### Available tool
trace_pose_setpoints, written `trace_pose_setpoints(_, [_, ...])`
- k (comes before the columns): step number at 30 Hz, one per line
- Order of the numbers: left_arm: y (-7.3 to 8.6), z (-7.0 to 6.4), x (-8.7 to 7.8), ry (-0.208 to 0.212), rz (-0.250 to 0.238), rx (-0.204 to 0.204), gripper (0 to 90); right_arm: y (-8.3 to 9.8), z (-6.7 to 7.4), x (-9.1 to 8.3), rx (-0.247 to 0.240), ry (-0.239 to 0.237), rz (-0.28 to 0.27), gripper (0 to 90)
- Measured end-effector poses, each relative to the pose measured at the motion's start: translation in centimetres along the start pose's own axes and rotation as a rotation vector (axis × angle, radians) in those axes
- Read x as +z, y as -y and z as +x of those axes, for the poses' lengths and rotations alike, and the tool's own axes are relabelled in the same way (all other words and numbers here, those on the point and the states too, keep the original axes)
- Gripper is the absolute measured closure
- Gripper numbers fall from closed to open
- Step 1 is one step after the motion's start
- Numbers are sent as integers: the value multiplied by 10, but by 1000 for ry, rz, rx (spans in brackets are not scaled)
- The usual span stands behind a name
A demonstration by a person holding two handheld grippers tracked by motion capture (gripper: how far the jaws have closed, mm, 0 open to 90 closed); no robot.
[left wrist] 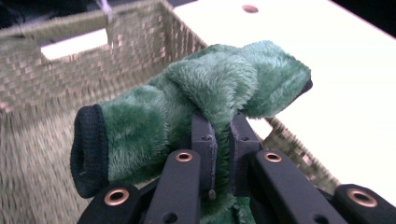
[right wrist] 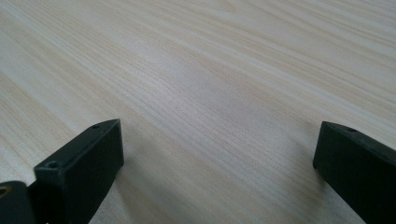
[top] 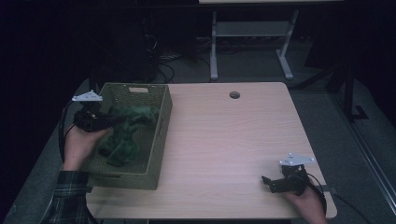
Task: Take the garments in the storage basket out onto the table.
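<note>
- Gripping a fuzzy green plush [left wrist: 210,93], left gripper [left wrist: 223,135] clamped tight, over the woven basket [top: 161,140], frame's left.
- Right gripper [right wrist: 219,154] lower right, jaws wide apart above bare table [top: 224,140].

Dim and grainy from the high view, room beyond the table [top: 233,135] sunk in near-black, floor barely lit. Brighter in the left gripper view, tabletop washed almost white by glare, woven basket [left wrist: 56,60] softly blurred, green plush fabric [left wrist: 210,88] sharp. Even, soft light in the right gripper view, faint shadows under the black fingers [right wrist: 93,158], far wood grain out of focus.
</note>
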State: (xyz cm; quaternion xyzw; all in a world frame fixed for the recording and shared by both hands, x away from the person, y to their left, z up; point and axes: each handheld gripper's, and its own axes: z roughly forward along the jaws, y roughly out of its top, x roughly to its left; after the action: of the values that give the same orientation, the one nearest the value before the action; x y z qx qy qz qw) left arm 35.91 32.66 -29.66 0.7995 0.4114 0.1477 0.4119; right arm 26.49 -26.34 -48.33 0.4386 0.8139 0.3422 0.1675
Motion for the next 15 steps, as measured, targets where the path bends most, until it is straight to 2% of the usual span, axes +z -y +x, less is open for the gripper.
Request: trace_pose_setpoints(15, [-44,-9,-32,26,-105,34,837,0,0,0,1,0,0,14])
